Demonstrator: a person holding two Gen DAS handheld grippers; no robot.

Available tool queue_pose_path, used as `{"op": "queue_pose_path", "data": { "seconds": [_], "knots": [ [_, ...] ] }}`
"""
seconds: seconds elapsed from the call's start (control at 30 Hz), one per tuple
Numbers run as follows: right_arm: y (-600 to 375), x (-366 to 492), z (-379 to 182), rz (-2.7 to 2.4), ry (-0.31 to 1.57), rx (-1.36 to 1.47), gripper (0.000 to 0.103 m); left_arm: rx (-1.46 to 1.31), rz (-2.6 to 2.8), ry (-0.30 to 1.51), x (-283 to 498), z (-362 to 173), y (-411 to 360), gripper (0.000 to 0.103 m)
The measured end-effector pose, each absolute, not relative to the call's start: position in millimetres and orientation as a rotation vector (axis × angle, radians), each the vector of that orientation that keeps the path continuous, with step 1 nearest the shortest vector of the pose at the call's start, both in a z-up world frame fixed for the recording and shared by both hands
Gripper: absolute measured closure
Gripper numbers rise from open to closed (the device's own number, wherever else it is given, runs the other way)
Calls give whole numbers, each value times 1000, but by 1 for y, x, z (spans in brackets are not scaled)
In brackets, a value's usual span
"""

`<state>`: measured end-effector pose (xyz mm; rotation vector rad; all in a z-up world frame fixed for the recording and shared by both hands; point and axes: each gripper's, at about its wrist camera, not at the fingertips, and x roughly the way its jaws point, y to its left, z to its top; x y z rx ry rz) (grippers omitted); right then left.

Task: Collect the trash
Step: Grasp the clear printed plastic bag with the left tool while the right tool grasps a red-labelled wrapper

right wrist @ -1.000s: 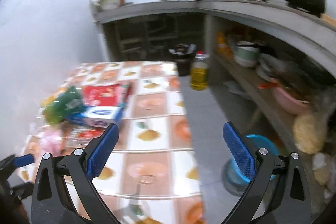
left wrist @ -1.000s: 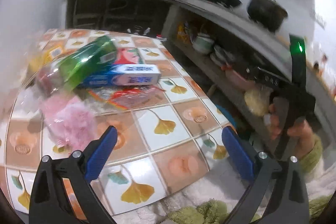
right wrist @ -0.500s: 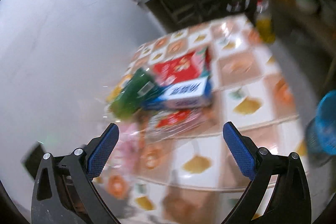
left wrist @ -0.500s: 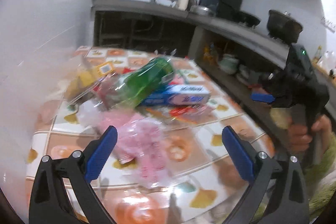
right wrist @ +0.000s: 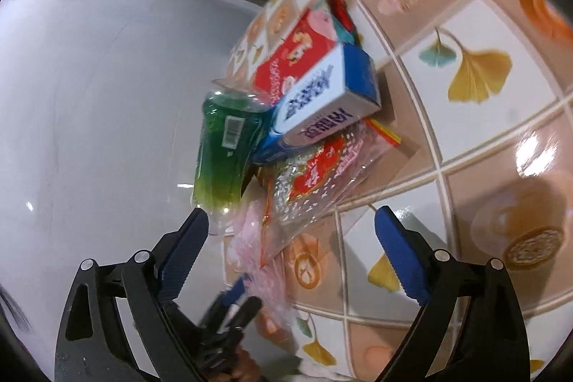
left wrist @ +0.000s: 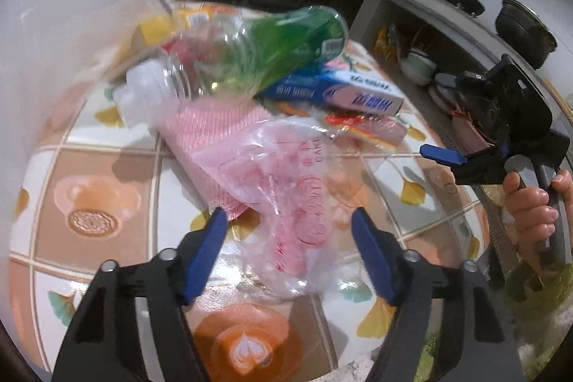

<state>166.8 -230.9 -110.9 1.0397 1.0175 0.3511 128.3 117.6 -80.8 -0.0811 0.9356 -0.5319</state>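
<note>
One green bottle (left wrist: 286, 49), one blue-white box (left wrist: 343, 92), one pink bag (left wrist: 286, 188), two grippers.

A: What carries it all?

B: A table (left wrist: 107, 174) under a glossy cloth printed in squares, with yellow ginkgo leaves and coffee cups seen from above.

A: And what lies on it?

B: A heap of trash near the white wall. A clear plastic bag with red print (left wrist: 297, 203) lies at the front, over a pink netted cloth (left wrist: 215, 138). Behind them lie a blue-and-white carton (left wrist: 343, 92) and a red-printed wrapper (left wrist: 369, 127). A green plastic bottle (left wrist: 286, 49) leans across the heap.

A: Anything further back?

B: A red box (right wrist: 293, 56) lies flat beside the carton. A yellow packet (left wrist: 154, 27) is too blurred to name.
</note>
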Motion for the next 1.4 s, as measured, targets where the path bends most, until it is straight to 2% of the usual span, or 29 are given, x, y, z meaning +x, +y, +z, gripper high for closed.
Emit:
{"op": "queue_pose_path", "data": {
  "seconds": [0.17,0.3,0.5,0.67,0.73,0.83,0.93,1.4],
  "knots": [
    [-229,176,-128,324,1059,1109,18,-52,-501,950,127,-83,112,54],
    [-227,181,-137,315,1074,1151,24,-41,-484,979,126,-87,109,71],
    [-229,187,-143,315,1079,1199,37,-66,-484,988,122,-86,114,80],
    [-231,191,-156,317,1097,1260,60,-81,-505,992,114,-83,118,82],
    [-233,189,-161,328,1108,1285,75,-85,-517,981,110,-79,120,83],
    [-235,186,-169,351,1115,1334,88,-85,-521,968,106,-75,123,83],
    [-239,180,-173,370,1112,1376,96,-93,-520,962,108,-74,125,84],
    [-270,134,-174,333,1127,1411,101,-91,-532,959,107,-72,124,84]
  ]
}}
